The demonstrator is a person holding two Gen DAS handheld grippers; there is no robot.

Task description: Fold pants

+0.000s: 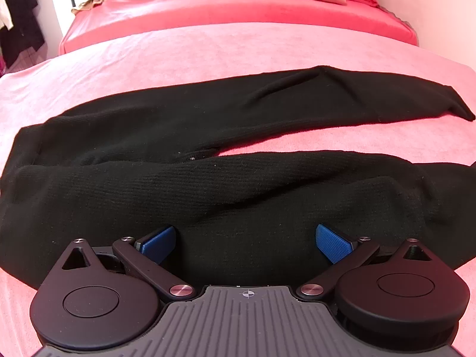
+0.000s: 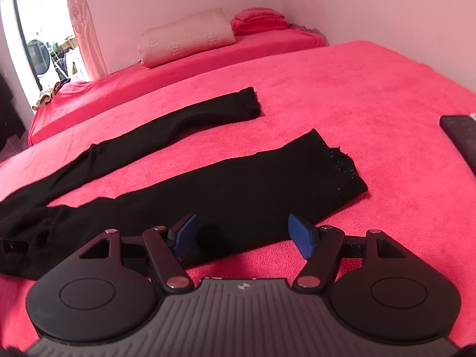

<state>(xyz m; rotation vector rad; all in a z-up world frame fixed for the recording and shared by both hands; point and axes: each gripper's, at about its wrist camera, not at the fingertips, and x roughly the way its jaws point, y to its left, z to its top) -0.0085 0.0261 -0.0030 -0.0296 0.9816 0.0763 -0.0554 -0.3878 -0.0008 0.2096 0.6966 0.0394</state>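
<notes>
**Hovering over black pants spread on a pink bed**

Hanging low over the near leg of the black pants (image 1: pixel 208 196): left claw (image 1: pixel 245 242), jaws wide, blue pads (image 1: pixel 331 242) apart with knit fabric bunched below and between them, nothing pinched. Whether the pads touch the cloth, cannot tell.

Poised over the lower part of that same leg: right claw (image 2: pixel 242 235), jaws spread wide, holding nothing, its pads (image 2: pixel 300 235) clear of the fabric.

Lying lengthwise across the bed (image 2: pixel 342 89), on the pink cover: both legs unfolded, splayed in a narrow V, a strip of cover showing between them. Ending near the right claw: the near cuff (image 2: pixel 342 166), frayed along its edge. Reaching further back: the far leg (image 2: pixel 208 116), slimmer, slightly creased.

Sitting at the right edge: a dark flat object (image 2: pixel 461 139), only partly in view.

Resting beyond, on a second bed (image 2: pixel 178 71) against the wall: a pale pillow (image 2: pixel 184 41) and folded red cloth (image 2: pixel 258 20).
</notes>
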